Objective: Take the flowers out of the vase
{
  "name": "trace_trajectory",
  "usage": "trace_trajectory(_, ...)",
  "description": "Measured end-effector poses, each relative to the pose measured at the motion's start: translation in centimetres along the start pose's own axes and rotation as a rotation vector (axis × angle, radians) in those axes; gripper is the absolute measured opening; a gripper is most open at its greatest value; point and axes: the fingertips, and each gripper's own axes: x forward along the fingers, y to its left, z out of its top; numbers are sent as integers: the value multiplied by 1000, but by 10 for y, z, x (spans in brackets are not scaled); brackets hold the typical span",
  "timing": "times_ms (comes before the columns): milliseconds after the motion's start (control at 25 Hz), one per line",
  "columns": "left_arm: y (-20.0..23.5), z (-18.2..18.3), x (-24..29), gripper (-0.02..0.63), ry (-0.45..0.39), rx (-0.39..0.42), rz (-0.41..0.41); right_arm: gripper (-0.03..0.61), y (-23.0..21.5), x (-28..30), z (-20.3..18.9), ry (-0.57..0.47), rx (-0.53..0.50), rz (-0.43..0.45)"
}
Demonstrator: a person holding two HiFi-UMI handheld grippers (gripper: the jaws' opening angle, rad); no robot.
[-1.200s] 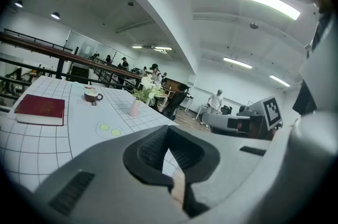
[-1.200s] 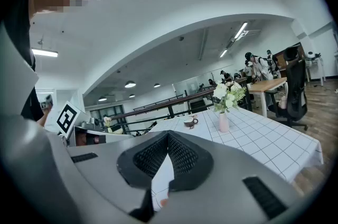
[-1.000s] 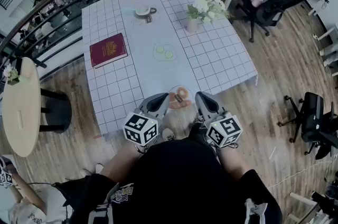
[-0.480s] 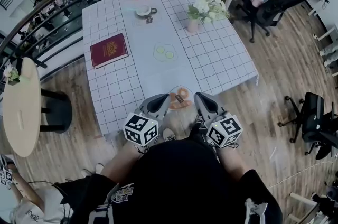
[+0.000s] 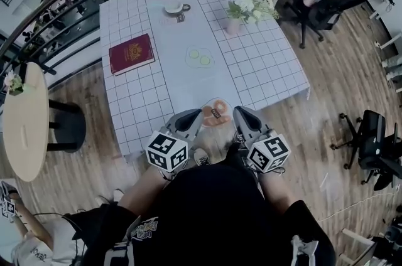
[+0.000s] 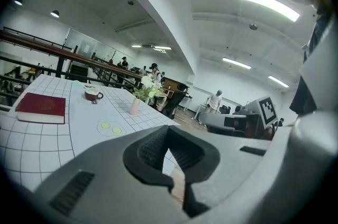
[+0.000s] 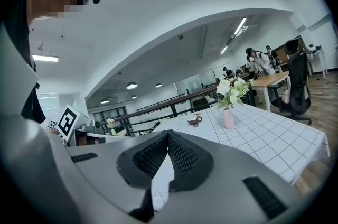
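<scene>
No real change is seen against a second ago: the view is only slightly shifted. The left gripper (image 5: 188,121) and right gripper (image 5: 244,120) are kept at the near desk (image 5: 264,70) edge, both closed on nothing. The flowers (image 5: 252,1) stand in the vase (image 5: 233,25) at the far right, long axis vertical, blooms up.

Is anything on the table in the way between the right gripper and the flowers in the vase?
Nothing visible does. Only bare checked tablecloth lies between the right gripper and the flowers in the pink vase. The near plate and the mat with green discs both lie left of that path.
</scene>
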Motion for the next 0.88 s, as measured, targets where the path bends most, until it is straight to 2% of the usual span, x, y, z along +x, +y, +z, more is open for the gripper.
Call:
trace_trajectory(240,5,2,-6,6,0,22,22,21,1,3,4,-4,-10,-3)
trace_trajectory(880,3,7,-8,7,-17,41,11,21,-3,-1,10,-24,-11,-30)
